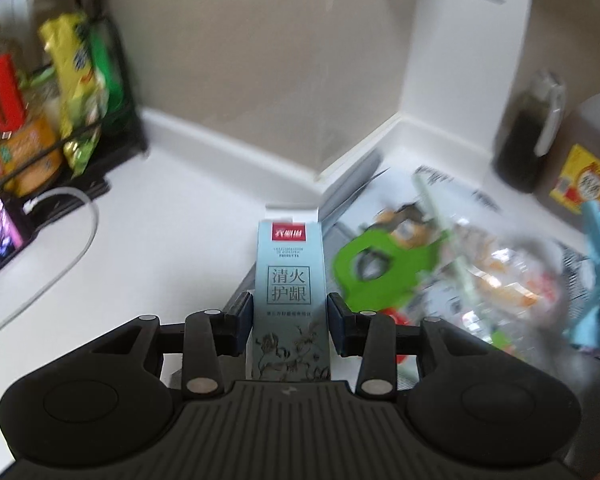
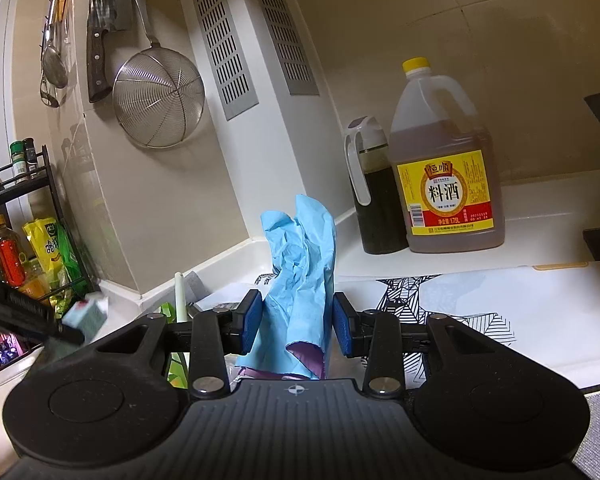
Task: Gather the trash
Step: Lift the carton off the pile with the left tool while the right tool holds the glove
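So the left gripper (image 1: 289, 322) has its pads clamped on the sides of a pale blue carton (image 1: 290, 300) — long axis runs straight out along the fingers, flap end pointing away toward the corner of the white countertop (image 1: 172, 240). The carton is held above the counter, right next to a blurry clear plastic bag (image 1: 500, 280) with something bright green (image 1: 380, 272) and orange bits in it. The print on the carton reads 清火护龈 under a small red logo I can't make out.

The right gripper (image 2: 296, 322) is closed on crumpled light blue plastic (image 2: 300, 272) that sticks up between the fingers, purple showing at its lower edge.

It's a kitchen: beige tiled walls, a white pillar with two metal vent grilles (image 2: 224, 40), a wire strainer (image 2: 158, 100) and a cleaver (image 2: 100, 28) hanging up. A black rack (image 1: 100, 92) on the left holds snack packets and bottles. By the wall there's a big yellow-capped jug (image 2: 446, 160) labelled 恒顺 料酒 — beside it a dark oil dispenser (image 2: 374, 188). A sheet with a black line drawing (image 2: 460, 312) lies on the counter.
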`<act>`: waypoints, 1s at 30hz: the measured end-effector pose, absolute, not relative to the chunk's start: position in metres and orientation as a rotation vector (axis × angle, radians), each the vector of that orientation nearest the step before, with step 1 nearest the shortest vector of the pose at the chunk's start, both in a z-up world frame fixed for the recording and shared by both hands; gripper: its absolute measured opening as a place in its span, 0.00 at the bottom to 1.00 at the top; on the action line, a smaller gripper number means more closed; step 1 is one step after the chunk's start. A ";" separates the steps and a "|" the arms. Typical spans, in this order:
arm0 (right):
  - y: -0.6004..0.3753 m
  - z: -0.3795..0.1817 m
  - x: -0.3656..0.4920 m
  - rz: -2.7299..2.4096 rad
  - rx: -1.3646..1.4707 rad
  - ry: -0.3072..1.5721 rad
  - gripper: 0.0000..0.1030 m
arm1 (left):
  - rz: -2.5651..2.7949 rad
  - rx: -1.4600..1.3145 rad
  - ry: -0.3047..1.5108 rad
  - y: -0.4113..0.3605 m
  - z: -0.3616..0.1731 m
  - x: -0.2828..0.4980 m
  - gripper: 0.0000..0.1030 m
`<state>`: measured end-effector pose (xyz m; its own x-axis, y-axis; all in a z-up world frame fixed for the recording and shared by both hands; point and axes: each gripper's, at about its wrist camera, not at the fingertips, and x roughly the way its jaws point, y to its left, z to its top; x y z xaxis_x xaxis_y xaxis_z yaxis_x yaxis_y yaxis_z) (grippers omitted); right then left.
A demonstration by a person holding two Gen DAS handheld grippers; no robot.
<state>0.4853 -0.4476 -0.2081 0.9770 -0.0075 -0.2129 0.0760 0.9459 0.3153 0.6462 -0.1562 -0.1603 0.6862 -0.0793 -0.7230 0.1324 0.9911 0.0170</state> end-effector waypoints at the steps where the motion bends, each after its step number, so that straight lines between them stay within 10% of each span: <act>1: -0.448 -0.208 0.486 -0.042 0.328 0.213 0.40 | -0.111 0.071 0.818 -0.153 -0.163 0.647 0.51; 5: -0.447 -0.208 0.486 -0.038 0.327 0.217 0.40 | -0.075 0.099 0.805 -0.145 -0.164 0.644 0.85; 15: -0.447 -0.209 0.488 -0.033 0.327 0.233 0.40 | -0.151 0.204 0.788 -0.174 -0.154 0.615 0.86; 23: -0.448 -0.208 0.488 -0.031 0.333 0.235 0.40 | -0.162 0.291 0.853 -0.191 -0.176 0.622 0.47; 30: -0.448 -0.208 0.487 -0.030 0.330 0.231 0.40 | -0.160 0.237 0.809 -0.181 -0.153 0.615 0.44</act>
